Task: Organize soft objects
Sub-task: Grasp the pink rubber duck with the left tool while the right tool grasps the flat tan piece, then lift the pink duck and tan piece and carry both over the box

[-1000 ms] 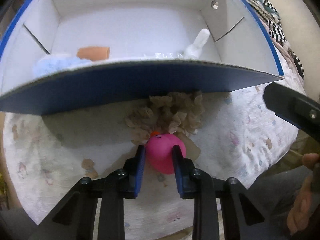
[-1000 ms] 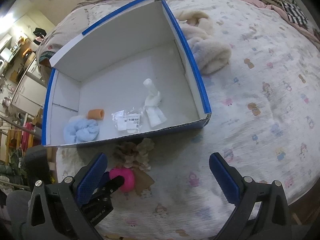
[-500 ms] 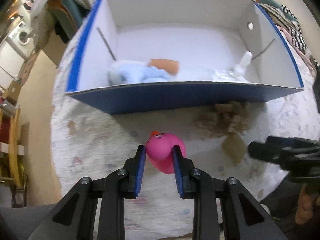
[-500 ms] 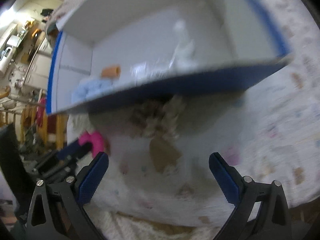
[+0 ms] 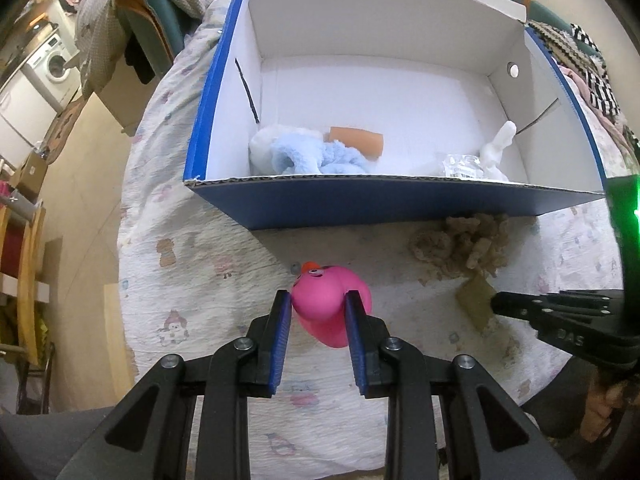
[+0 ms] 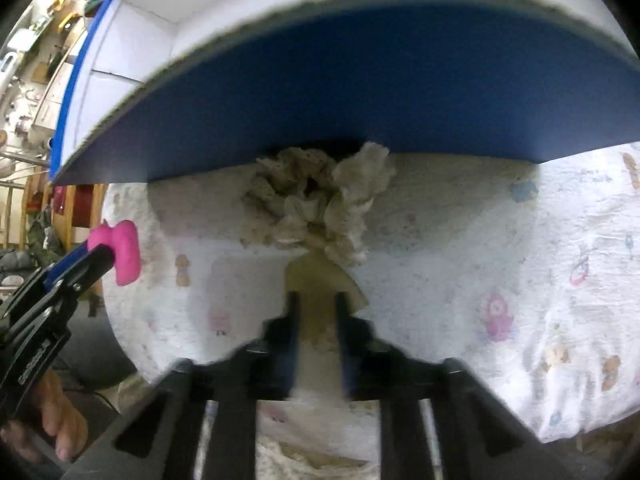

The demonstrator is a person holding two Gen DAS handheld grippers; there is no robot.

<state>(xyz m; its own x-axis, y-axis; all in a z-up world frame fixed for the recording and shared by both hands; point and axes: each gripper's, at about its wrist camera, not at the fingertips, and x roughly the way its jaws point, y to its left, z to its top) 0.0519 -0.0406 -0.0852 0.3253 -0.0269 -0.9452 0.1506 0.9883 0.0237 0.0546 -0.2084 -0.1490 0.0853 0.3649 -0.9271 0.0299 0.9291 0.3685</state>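
Note:
A pink rubber duck (image 5: 330, 306) with an orange beak sits between the blue pads of my left gripper (image 5: 318, 308), which is shut on it just above the printed sheet, in front of the blue box (image 5: 400, 200). The right wrist view shows the duck (image 6: 124, 252) at far left. A beige fluffy cloth (image 5: 464, 246) lies against the box's front wall (image 6: 360, 92). Its flat beige tag (image 6: 320, 276) points toward me. My right gripper (image 6: 317, 312) points down at the sheet, its jaws closing tight on that tag.
Inside the white-lined box lie a light blue fluffy cloth (image 5: 308, 156), an orange tube (image 5: 356, 142), a clear packet (image 5: 460, 166) and a white soft piece (image 5: 496, 148). The bed's edge drops to the floor at left (image 5: 80, 240). A hand (image 6: 60, 428) holds the left gripper.
My right gripper dropped to the beige cloth and its wide jaws came together on the tag. My left gripper carried the duck up and to the left, away from the cloth.

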